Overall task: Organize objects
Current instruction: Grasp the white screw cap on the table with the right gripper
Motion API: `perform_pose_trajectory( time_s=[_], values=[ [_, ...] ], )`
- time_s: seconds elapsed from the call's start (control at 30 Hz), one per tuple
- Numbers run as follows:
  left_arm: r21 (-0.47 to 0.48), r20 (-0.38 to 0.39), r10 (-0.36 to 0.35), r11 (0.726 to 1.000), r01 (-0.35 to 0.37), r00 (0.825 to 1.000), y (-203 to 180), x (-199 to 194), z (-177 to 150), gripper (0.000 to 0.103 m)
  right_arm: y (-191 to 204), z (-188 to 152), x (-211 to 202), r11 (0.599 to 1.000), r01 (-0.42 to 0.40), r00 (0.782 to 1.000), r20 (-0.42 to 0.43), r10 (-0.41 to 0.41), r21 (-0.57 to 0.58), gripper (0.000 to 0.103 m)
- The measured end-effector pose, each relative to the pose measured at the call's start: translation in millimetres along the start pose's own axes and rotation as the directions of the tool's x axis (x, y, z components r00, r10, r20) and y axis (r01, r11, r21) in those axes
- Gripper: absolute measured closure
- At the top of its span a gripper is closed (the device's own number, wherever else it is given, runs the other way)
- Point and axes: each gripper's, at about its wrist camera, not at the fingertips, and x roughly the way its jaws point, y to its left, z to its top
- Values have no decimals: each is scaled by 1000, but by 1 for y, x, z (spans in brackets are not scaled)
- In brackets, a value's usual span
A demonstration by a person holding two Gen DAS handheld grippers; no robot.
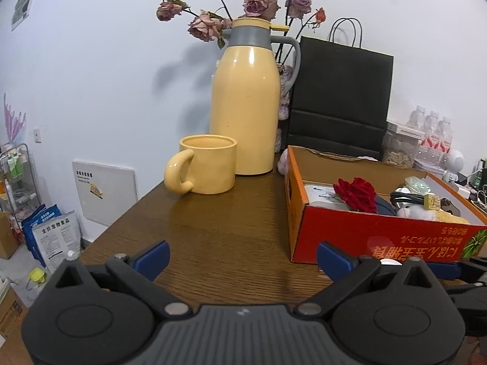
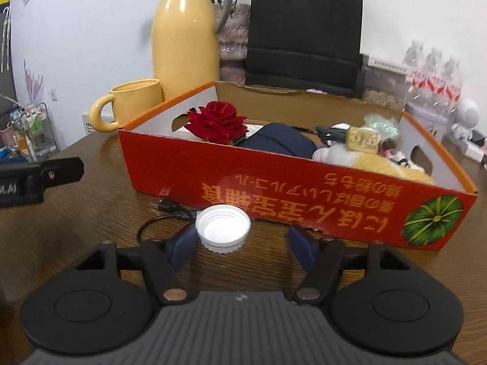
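Right tool (image 2: 240,240) part-open around white cap (image 2: 223,228), not gripping; left tool (image 1: 242,257) wide open, empty.

A white wall (image 1: 91,60) (faintly shadowed) rises behind the wooden table (image 1: 213,243).

The table (image 1: 213,243) is seen as dark wood with a smooth, faintly shiny grain. The flask (image 1: 245,100) and mug (image 1: 207,164) are finished in glossy yellow. The box (image 2: 274,182) is printed cardboard, its torn rim raw and matt. The cap (image 2: 223,228) is ribbed white plastic. The bag (image 1: 341,91) is matt black paper.
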Motion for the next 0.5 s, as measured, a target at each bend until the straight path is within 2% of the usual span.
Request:
perform_pose_trajectory(
  time_s=[0.07, 0.1, 0.13, 0.33, 0.5],
  values=[
    [1, -2, -3, 1000, 3, 1000, -1, 1, 0, 0, 2, 2, 6, 1000, -9, 1000, -20, 9, -1, 41],
    [2, -4, -4, 1000, 4, 1000, -1, 1, 0, 0, 2, 3, 8, 1000, -21, 999, -30, 21, 0, 57],
    [2, -7, -5, 1000, 5, 1000, -1, 2, 0, 0, 2, 4, 7, 1000, -26, 999, -20, 27, 4, 62],
    [13, -34, -8, 1000, 9, 999, -4, 8, -1, 0, -2, 1, -6, 999, -40, 999, 37, 40, 19, 62],
    [60, -63, -38, 997, 42, 997, -16, 14, -4, 0, -9, 0, -15, 999, -33, 997, 64, 32, 19, 62]
  ],
)
